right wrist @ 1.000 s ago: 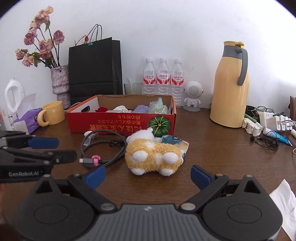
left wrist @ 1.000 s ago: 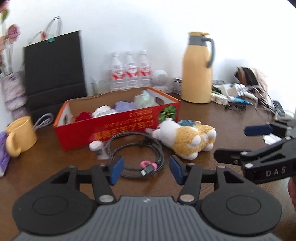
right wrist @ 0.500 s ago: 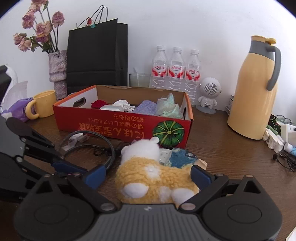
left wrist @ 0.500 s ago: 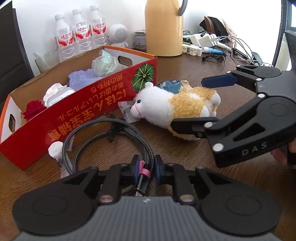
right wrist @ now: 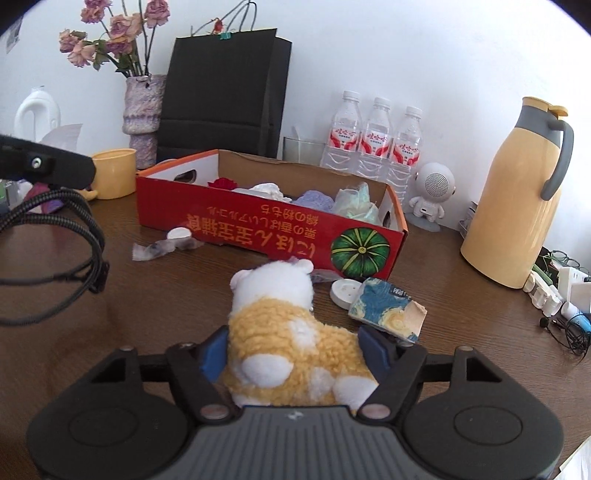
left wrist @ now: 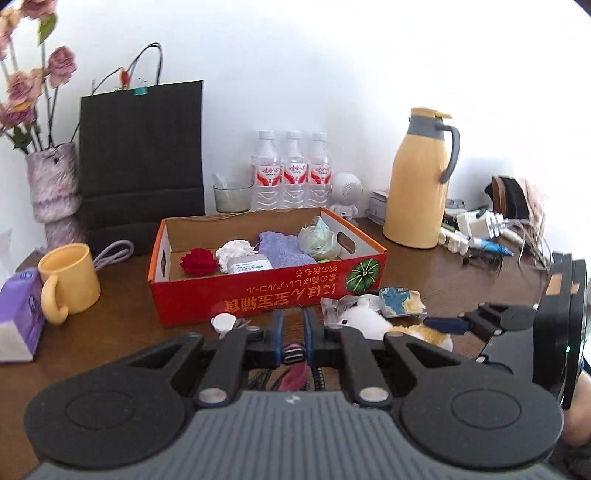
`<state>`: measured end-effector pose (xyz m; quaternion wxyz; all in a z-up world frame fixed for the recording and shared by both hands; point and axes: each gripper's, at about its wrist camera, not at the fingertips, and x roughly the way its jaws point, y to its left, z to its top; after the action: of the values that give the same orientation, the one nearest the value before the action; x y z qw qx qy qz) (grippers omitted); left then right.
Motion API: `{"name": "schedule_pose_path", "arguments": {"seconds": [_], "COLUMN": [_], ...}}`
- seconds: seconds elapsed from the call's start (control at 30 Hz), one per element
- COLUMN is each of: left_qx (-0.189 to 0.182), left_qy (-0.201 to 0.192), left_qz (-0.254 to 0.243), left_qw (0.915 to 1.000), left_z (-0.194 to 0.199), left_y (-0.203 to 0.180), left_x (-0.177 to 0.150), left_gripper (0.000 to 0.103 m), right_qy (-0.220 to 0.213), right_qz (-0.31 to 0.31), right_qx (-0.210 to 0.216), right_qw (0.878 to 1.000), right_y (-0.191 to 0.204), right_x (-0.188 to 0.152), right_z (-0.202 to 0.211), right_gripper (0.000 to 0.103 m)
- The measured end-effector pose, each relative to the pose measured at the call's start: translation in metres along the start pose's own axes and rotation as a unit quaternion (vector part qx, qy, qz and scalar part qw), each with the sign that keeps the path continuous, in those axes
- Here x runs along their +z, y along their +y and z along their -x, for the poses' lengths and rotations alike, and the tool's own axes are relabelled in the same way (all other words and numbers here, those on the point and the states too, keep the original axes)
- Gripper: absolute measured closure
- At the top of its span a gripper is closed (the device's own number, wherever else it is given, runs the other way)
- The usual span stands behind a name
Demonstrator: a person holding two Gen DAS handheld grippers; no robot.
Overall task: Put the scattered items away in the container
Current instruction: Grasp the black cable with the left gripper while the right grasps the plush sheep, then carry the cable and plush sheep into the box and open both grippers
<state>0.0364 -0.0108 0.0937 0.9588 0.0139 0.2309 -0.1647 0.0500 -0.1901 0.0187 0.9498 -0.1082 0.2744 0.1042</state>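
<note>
**Both grippers loaded near the red box**

A blue tissue packet (right wrist: 388, 308) and white round cap (right wrist: 344, 291) lie before the red cardboard box (right wrist: 258, 229) on the brown wooden table (right wrist: 166, 288). Right gripper (right wrist: 293, 350) fingers clamp the fluffy yellow-and-white plush toy (right wrist: 291, 332); left gripper (left wrist: 293, 332) fingers pinch the black braided cable (right wrist: 79, 218) by its plug

A red cardboard box (right wrist: 258, 229) with orange lettering and a green striped pumpkin print. The plush toy (right wrist: 291, 332) is yellow with white patches. At right, a yellow flask (right wrist: 513, 206) with a grey handle; upper left, a black bag (right wrist: 221, 92) and faded pink flowers (right wrist: 114, 33).
</note>
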Motion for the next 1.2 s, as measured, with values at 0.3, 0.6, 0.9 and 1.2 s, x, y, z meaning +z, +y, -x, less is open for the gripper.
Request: {"name": "schedule_pose_path", "arguments": {"seconds": [0.3, 0.6, 0.9, 1.2], "left_qx": [0.000, -0.022, -0.013, -0.001], "left_qy": [-0.008, -0.051, -0.079, -0.087], "left_qz": [0.037, 0.068, 0.034, 0.029], "left_qw": [0.9993, 0.9961, 0.9962, 0.9958], "left_z": [0.054, 0.075, 0.053, -0.036], "left_y": [0.004, 0.021, 0.034, 0.050], "left_x": [-0.021, 0.001, 0.048, 0.119], "left_gripper": [0.091, 0.092, 0.091, 0.092], "right_qy": [-0.027, -0.063, -0.093, -0.108], "right_qz": [-0.025, -0.078, -0.084, -0.054], "right_qx": [0.022, 0.040, 0.047, 0.037], "right_qw": [0.999, 0.994, 0.991, 0.992], "right_y": [0.021, 0.006, -0.021, -0.053], "right_x": [-0.021, -0.017, 0.025, 0.107], "right_z": [0.062, 0.107, 0.101, 0.032], "right_gripper": [0.062, 0.066, 0.066, 0.066]}}
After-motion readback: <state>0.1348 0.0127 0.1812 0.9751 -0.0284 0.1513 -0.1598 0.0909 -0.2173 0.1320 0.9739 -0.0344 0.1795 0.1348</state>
